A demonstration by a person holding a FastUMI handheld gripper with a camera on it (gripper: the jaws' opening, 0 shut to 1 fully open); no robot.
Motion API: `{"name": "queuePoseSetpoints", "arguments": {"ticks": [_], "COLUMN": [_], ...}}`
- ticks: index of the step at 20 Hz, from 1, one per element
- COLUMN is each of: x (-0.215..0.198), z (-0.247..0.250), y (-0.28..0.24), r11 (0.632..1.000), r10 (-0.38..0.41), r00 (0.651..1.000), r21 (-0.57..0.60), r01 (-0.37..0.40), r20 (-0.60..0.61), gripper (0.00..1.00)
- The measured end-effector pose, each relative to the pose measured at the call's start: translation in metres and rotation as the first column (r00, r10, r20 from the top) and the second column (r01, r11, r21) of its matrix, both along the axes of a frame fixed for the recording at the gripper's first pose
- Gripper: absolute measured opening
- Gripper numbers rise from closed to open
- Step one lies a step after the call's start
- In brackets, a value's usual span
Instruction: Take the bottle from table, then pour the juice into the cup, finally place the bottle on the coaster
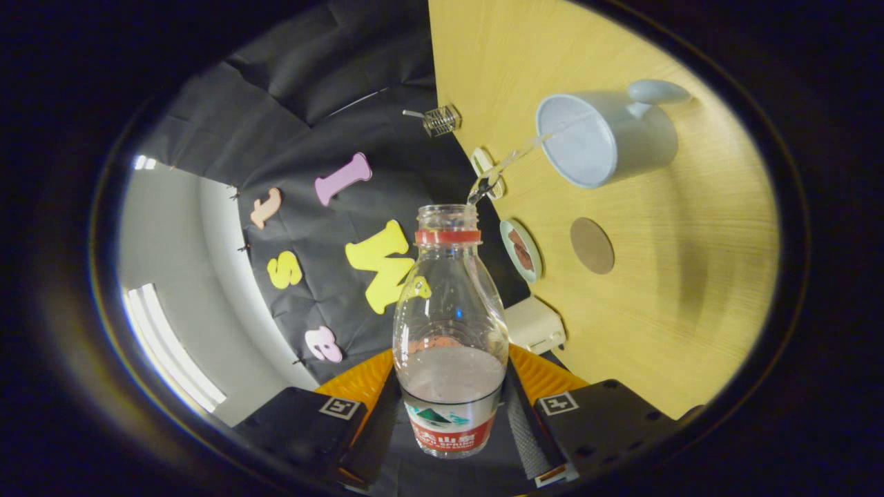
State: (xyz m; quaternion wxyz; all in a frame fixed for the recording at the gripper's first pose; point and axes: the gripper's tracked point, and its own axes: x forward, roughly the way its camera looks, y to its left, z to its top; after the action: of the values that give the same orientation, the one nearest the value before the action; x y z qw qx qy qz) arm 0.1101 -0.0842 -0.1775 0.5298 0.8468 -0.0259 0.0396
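A clear plastic bottle [449, 324] with a red neck ring and no cap sits between my fingers, and my gripper [450, 414] is shut on its lower body. The whole view is rolled sideways, so the bottle is tipped over the wooden table [690, 276]. A thin stream of clear liquid [507, 164] runs from the bottle's mouth into the pale blue cup [604, 138], which stands just beyond the mouth. A round brown coaster [592, 245] lies on the table beside the cup, nearer to me.
Along the table's edge are a small dish with something brown in it [521, 250], a white round object [487, 169], a white box [533, 323] and a small wire basket [440, 119]. Black cloth hangs behind the table.
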Motion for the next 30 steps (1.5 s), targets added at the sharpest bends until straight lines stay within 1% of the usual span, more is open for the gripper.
{"name": "queuePoseSetpoints", "arguments": {"ticks": [7, 12, 16, 19, 22, 26, 30], "x": [-0.002, 0.000, -0.003, -0.002, -0.001, -0.002, -0.001], "z": [0.017, 0.023, 0.024, 0.024, 0.029, 0.032, 0.030], "y": [-0.007, -0.002, -0.008, -0.012, -0.020, -0.027, -0.031], "r11": [0.999, 0.996, 0.986, 0.981, 0.973, 0.971, 0.961], "r10": [-0.004, 0.028, 0.035, 0.051, 0.050, 0.047, 0.046], "r00": [1.000, 1.000, 0.999, 0.999, 0.999, 0.999, 0.999], "r21": [0.049, 0.089, 0.163, 0.185, 0.224, 0.237, 0.273], "r01": [0.004, -0.030, -0.037, -0.050, -0.049, -0.045, -0.045], "r20": [0.019, 0.013, 0.017, -0.002, 0.003, -0.002, 0.003], "gripper": [0.79, 0.79, 0.79, 0.78, 0.79, 0.79, 0.78]}}
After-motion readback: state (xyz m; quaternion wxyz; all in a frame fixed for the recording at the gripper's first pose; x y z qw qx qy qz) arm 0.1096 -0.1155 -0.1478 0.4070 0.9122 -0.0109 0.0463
